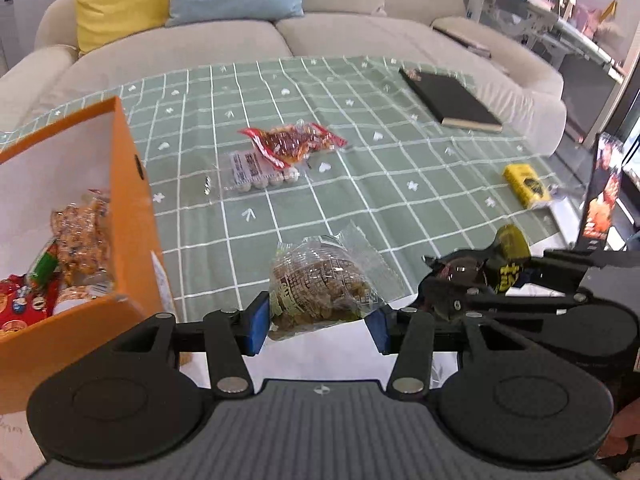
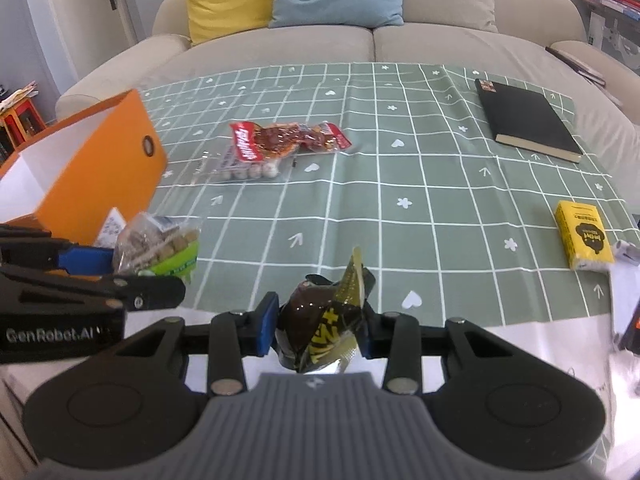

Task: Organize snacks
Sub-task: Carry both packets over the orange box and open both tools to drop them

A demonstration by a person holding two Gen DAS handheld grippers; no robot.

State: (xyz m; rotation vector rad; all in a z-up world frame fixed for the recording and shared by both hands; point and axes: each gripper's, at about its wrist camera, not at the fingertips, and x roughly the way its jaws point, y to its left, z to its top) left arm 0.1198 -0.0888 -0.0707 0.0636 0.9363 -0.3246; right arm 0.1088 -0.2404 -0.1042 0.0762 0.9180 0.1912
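Your left claw (image 1: 318, 330) is clamped on a clear bag of brown snack pieces (image 1: 320, 284), lifted off the desk just beside the orange box (image 1: 128, 200). Your right claw (image 2: 320, 336) pinches a dark brown and yellow wrapper (image 2: 328, 328), its jaws narrow and pressing both sides, also held above the cloth. The box already holds several packets. Farther out on the green checked tablecloth (image 2: 400, 184) lie a red snack pack (image 2: 280, 140) overlapping a clear pack of pale balls (image 2: 248, 170). A black notebook (image 2: 524, 120) and a yellow packet (image 2: 584, 236) sit to your right. Behind the desk stands a beige sofa (image 2: 400, 44) with yellow and blue cushions.
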